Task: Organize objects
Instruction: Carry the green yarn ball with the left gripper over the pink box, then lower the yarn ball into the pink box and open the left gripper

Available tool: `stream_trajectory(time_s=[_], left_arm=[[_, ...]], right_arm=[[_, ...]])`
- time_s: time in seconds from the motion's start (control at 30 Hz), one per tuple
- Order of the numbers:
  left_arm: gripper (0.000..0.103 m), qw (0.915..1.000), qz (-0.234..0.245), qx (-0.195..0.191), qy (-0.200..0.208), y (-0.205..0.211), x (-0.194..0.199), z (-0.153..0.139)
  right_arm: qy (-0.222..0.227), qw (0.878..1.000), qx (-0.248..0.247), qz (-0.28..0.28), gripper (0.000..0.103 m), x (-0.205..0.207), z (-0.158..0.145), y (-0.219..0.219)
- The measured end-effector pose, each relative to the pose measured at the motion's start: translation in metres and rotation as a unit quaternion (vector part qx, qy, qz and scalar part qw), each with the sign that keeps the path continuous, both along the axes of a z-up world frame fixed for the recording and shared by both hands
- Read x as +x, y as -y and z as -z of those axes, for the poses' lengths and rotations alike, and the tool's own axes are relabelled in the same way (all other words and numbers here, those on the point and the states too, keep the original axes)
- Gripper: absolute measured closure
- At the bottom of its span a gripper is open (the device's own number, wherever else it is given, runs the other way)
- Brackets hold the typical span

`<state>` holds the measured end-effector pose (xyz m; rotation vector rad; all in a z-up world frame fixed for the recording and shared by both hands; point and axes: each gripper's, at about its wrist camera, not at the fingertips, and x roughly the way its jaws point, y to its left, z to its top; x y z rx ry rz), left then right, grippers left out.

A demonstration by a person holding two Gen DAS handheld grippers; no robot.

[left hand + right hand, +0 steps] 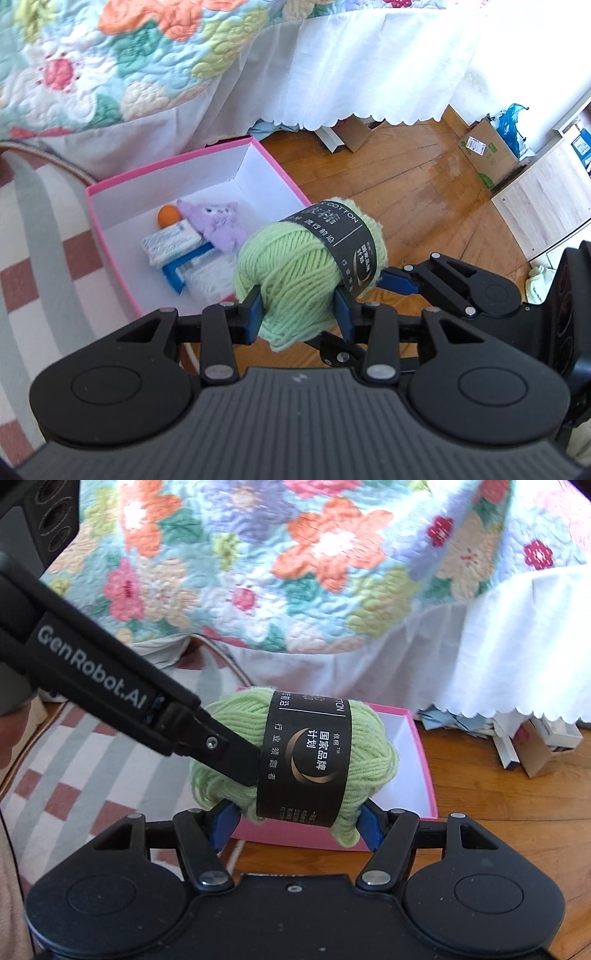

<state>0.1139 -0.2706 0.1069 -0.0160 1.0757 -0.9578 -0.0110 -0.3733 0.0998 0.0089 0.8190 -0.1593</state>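
Left wrist: my left gripper (300,308) jaws pinch the green yarn ball (310,266), held over the near edge of the pink box (280,166) on the wood floor (plush, orange ball, packets inside). Right gripper (397,282) alongside.

Right wrist: right gripper (295,825) jaws sit wide around the same yarn ball (373,760); cannot tell if the pads press it. Left finger bites its left side.

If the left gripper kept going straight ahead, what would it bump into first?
Probably the pink box. The left gripper, holding the green yarn, points down toward its open inside, though depth is hard to judge.
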Motion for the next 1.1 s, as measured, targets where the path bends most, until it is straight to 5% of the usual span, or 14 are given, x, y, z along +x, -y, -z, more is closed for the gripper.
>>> stream_trajectory(time_s=[0.33,0.57,1.1], left_arm=[[0.065,0.9992,-0.024,-0.002,-0.031,0.047,0.048,0.043],[0.065,0.9978,-0.041,-0.005,-0.051,0.062,0.069,0.077],[0.065,0.9901,-0.074,-0.033,-0.114,0.081,0.098,0.137]], right_arm=[[-0.031,0.998,0.022,0.041,0.034,0.043,0.034,0.05],[-0.053,0.993,0.086,0.061,0.036,0.063,0.062,0.086],[-0.081,0.993,0.049,0.066,0.04,0.082,0.097,0.105]])
